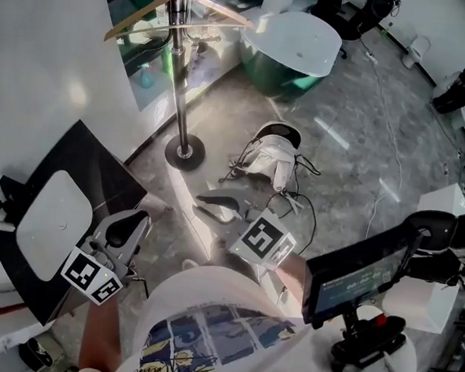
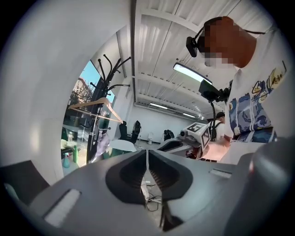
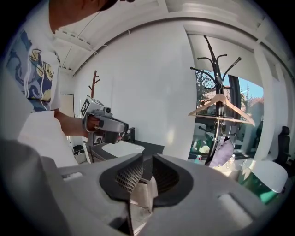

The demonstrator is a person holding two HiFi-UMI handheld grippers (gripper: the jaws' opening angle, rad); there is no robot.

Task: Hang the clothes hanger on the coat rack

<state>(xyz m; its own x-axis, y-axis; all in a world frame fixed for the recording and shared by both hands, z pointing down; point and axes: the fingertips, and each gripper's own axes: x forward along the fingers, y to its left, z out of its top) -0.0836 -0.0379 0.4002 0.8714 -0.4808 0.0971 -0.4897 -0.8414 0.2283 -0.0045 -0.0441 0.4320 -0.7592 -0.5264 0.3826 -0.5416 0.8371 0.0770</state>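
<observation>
A wooden clothes hanger (image 1: 185,1) hangs at the top of the metal coat rack (image 1: 177,61), whose round base stands on the grey floor. In the left gripper view the hanger (image 2: 94,109) and rack (image 2: 97,124) are far off to the left. They stand at the right in the right gripper view, hanger (image 3: 221,108) on rack (image 3: 218,124). My left gripper (image 1: 135,217) is low at the left, well short of the rack, its jaws (image 2: 147,159) together and empty. My right gripper (image 1: 202,205) is near the centre, jaws (image 3: 146,170) slightly apart with nothing between them.
A black table with a white tray (image 1: 54,213) stands at the left by the white wall. A white shoe and cables (image 1: 272,160) lie on the floor beyond the grippers. A green tub with a white lid (image 1: 298,52) sits behind the rack. A screen on a stand (image 1: 359,275) is at the right.
</observation>
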